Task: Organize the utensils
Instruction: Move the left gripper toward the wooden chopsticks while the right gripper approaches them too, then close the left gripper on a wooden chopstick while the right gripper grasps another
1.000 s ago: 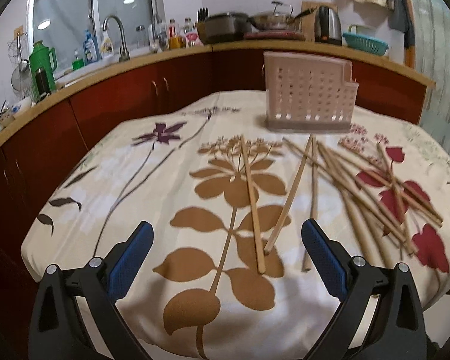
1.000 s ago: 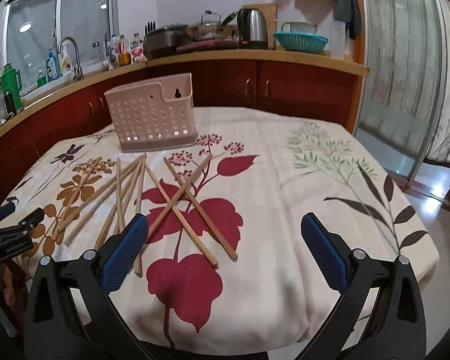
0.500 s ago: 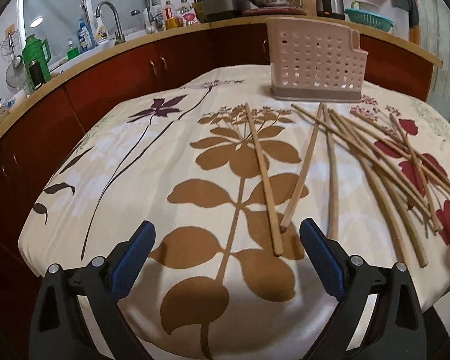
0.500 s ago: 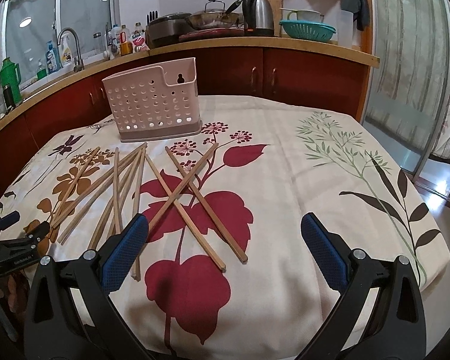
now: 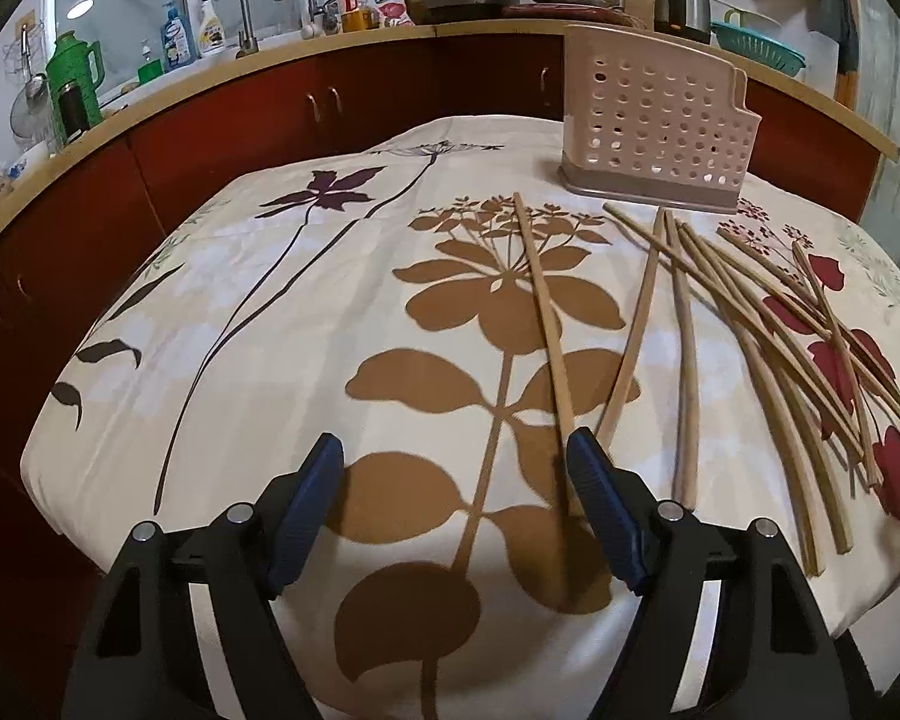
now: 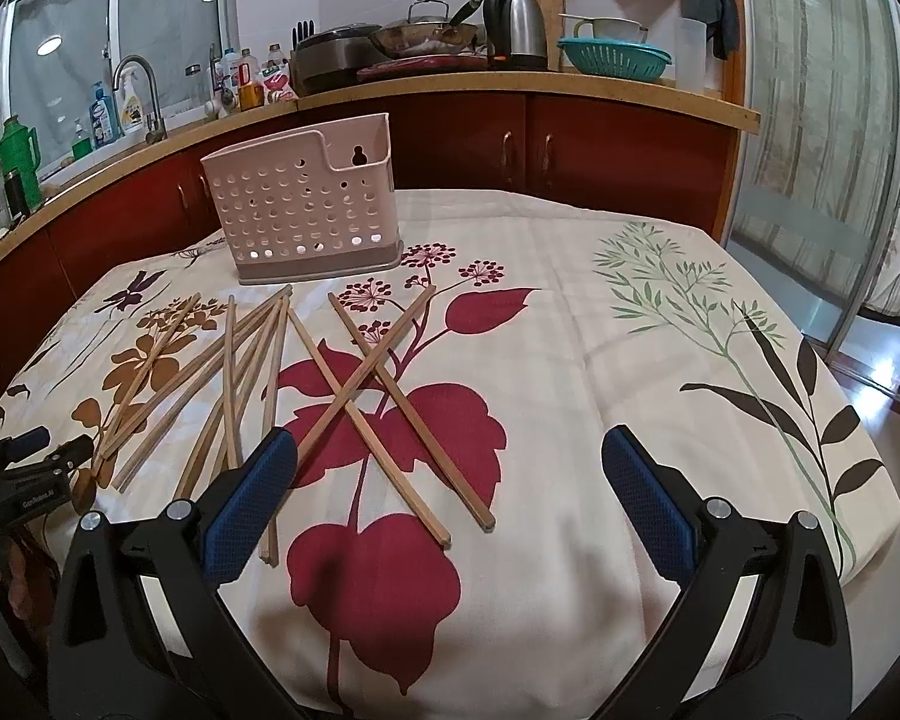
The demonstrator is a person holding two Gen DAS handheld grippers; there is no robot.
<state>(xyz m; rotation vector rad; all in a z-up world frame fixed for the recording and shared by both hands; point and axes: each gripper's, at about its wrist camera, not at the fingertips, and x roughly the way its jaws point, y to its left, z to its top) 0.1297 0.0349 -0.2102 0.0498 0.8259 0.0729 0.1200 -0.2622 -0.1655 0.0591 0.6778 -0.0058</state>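
Note:
Several wooden chopsticks (image 5: 750, 324) lie scattered on the flowered tablecloth (image 5: 270, 330). A pink perforated utensil holder (image 5: 654, 120) stands upright behind them. My left gripper (image 5: 453, 447) hovers low over the cloth, its jaws closing. The near end of the leftmost chopstick (image 5: 540, 312) lies just inside its right finger (image 5: 594, 480); the left pad is apart from it. My right gripper (image 6: 448, 438) stands open above the near ends of a few crossed chopsticks (image 6: 384, 384), touching none. The holder (image 6: 306, 204) and the left gripper (image 6: 30, 450) also show in the right wrist view.
A curved kitchen counter (image 6: 510, 87) with red cabinets runs behind the table, bearing a sink tap (image 5: 228, 6), a kettle (image 6: 516, 24) and a teal colander (image 6: 612, 57). A glass sliding door (image 6: 822, 150) is at the right. The cloth's right half (image 6: 660, 360) holds no utensils.
My left gripper sank closer to the cloth and its jaws narrowed, so its right finger now sits beside the leftmost chopstick's near end. The right gripper barely moved.

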